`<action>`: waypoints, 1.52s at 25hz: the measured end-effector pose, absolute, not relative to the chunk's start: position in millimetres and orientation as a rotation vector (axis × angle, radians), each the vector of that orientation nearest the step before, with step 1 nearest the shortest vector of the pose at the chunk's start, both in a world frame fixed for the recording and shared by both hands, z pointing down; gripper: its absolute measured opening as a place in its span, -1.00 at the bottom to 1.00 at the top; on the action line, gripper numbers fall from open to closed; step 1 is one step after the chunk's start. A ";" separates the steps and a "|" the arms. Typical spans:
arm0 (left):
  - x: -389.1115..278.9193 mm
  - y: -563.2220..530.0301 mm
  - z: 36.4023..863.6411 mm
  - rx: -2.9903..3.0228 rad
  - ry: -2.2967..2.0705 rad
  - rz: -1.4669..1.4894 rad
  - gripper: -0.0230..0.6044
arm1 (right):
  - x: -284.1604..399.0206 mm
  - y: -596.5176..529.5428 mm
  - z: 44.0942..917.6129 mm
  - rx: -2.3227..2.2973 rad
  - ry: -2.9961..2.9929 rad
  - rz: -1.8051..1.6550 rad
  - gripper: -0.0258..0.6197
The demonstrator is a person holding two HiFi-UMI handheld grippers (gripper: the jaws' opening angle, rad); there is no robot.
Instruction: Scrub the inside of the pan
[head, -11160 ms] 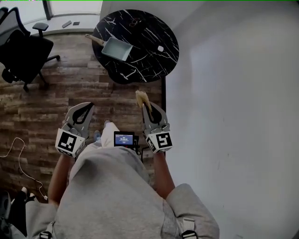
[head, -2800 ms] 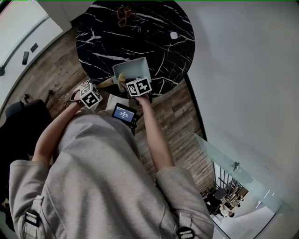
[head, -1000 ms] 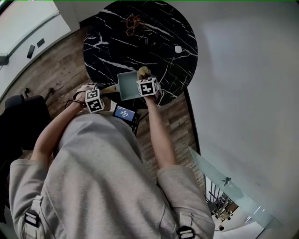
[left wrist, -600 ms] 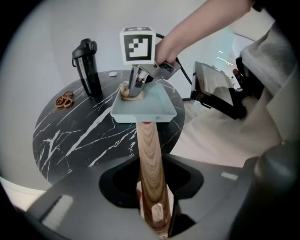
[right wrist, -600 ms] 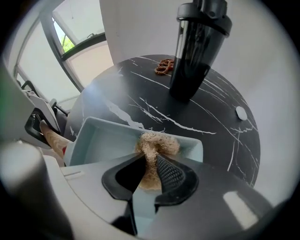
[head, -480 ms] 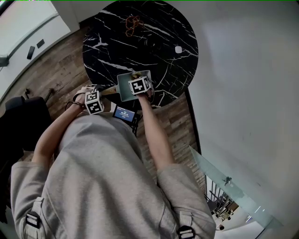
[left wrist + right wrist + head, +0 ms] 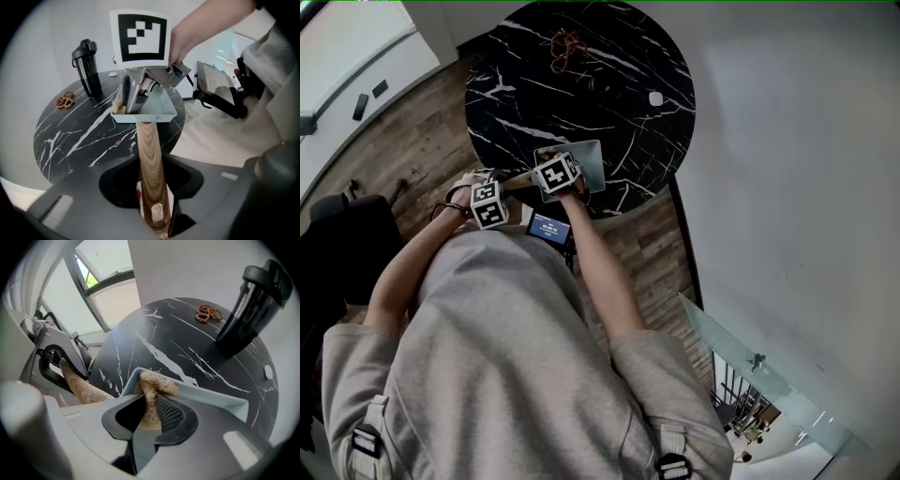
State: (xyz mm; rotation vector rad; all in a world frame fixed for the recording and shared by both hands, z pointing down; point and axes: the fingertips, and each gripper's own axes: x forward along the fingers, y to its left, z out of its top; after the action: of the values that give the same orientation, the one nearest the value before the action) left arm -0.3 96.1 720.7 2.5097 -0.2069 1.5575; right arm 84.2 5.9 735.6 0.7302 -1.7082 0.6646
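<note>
A pale blue-grey rectangular pan [image 7: 589,161] sits at the near edge of the round black marble table [image 7: 516,84]. Its wooden handle [image 7: 149,159] points toward me, and my left gripper [image 7: 151,206] is shut on it. My right gripper [image 7: 151,404] is shut on a tan fibrous scrubber [image 7: 152,383]. The scrubber presses into the pan's [image 7: 225,404] left corner, by the handle side. In the head view the right gripper [image 7: 549,157] covers the pan's left half, and the left gripper [image 7: 493,180] is just left of it.
A black bottle [image 7: 248,305] stands on the far side of the table, with a brown coiled item [image 7: 206,312] and a small white object [image 7: 655,98] near it. A device with a screen [image 7: 548,228] hangs at my chest below the table edge. Wooden floor surrounds the table.
My right gripper has slid left across the pan with the scrubber, from the right side to the handle-side corner. The left gripper and the pan have stayed put.
</note>
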 end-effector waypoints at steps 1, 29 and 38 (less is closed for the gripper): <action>-0.2 96.2 720.5 2.510 -0.209 1.558 -0.50 | 83.2 6.2 735.1 0.733 -1.716 0.682 -0.64; -2.6 94.8 721.3 2.482 -0.267 1.571 -0.50 | 120.6 27.6 738.2 0.778 -1.710 0.783 -0.63; -1.7 95.1 720.4 2.481 -0.257 1.561 -0.50 | 165.3 8.6 717.9 0.896 -1.689 0.701 -0.63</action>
State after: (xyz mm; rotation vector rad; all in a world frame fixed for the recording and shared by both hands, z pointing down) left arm -1.7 95.1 720.4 2.4811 -0.2572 1.5614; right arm 165.3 8.6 717.9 0.8962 -1.6888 0.7008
